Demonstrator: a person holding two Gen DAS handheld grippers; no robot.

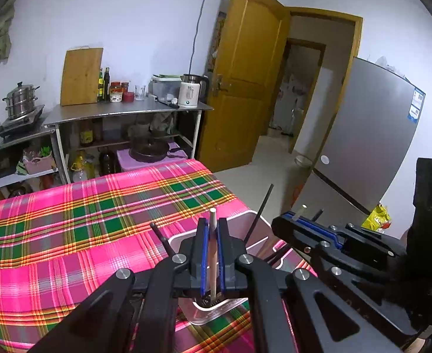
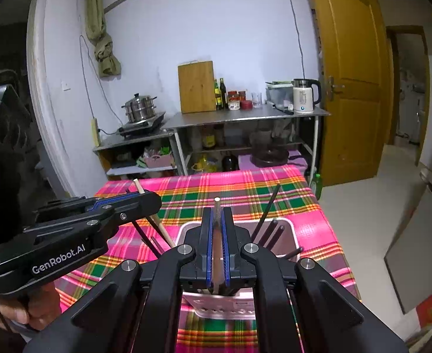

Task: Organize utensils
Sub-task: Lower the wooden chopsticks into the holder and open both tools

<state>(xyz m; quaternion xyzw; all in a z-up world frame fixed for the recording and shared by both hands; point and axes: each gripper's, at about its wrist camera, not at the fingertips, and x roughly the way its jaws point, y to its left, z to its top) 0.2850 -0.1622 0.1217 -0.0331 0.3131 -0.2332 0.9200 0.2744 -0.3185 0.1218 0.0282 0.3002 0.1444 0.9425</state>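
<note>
A: Utensils? Location?

B: Pale wooden chopstick [image 1: 213, 253] is clamped upright between the blue pads of the left hand-held gripper [image 1: 213, 229], lower end down in the white perforated plastic utensil holder [image 1: 216, 311]. Second light wooden chopstick [image 2: 216, 250] is pinched the same way in the right hand-held gripper [image 2: 216, 220], over that holder [image 2: 224, 306] too.

A: So both closed on sticks?

B: Yes, each set of jaws is tight on its own stick. Several thin black chopsticks [image 2: 270, 209] lean out of the holder at angles, tips up.

A: Grippers relative to each other?

B: Side by side, near, both above the holder. From the right wrist view the left one comes in from the left with the person's hand [image 2: 30, 306] on its grip.

A: Surroundings?

B: Holder stands on the pink-and-green plaid cloth covering the worktop [image 1: 83, 220], near its right edge. Behind: steel shelf unit [image 1: 127, 111] with wooden cutting board [image 1: 82, 76], white electric kettle [image 1: 190, 91], steel steamer pot [image 1: 21, 103]. Yellow-brown wooden door [image 1: 245, 73] open, silver fridge [image 1: 372, 135] at right.
</note>
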